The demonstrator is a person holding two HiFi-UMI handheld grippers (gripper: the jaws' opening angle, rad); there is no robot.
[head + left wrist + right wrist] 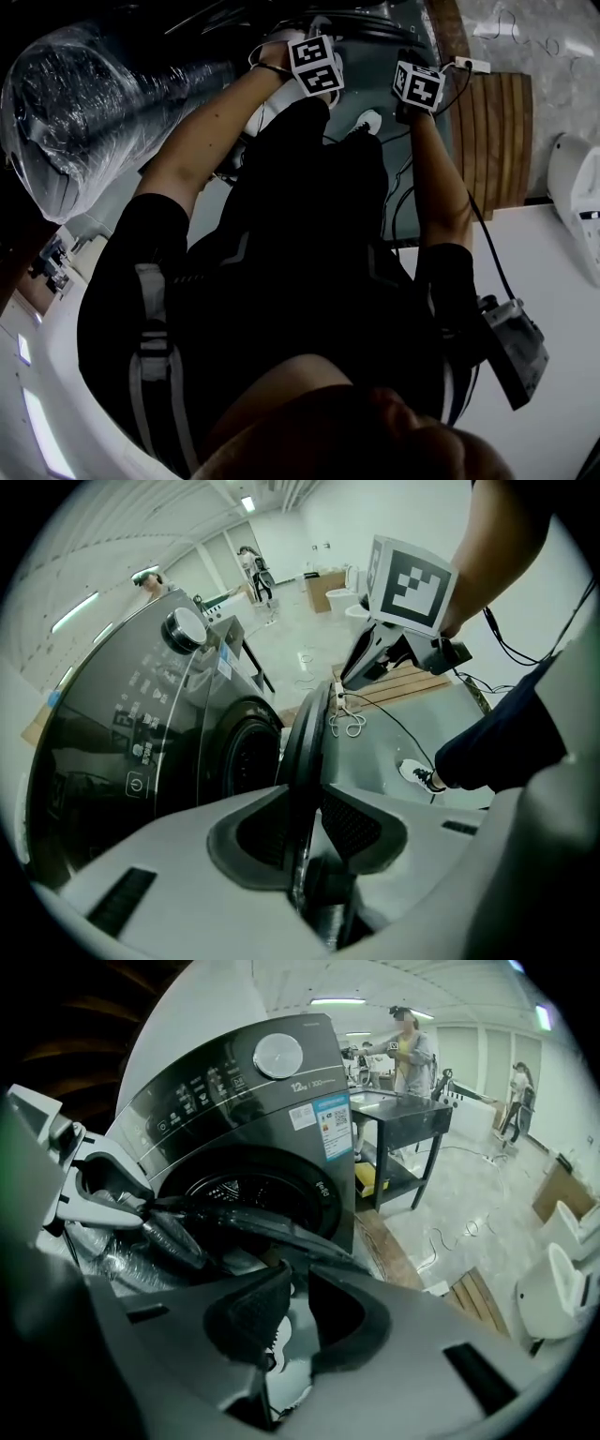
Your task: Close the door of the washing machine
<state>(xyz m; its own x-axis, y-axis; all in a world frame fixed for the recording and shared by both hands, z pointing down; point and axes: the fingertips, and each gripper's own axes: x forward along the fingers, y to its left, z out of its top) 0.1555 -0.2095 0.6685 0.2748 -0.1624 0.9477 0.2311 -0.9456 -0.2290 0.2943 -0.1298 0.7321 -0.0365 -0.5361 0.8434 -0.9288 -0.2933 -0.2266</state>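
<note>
The dark grey washing machine stands with its round door swung out, seen edge-on in both gripper views. My left gripper is shut on the door's rim, a pad on each face. My right gripper sits higher on the same rim. Its jaws stand narrow with the rim at their tips; whether the pads press on it is unclear. In the head view only the marker cubes, left and right, show above the person's torso; the door is hidden there.
Plastic film wraps the machine's top and side. A wooden pallet and loose cables lie on the floor right of the door. A dark table and people stand behind. White fixtures sit at far right.
</note>
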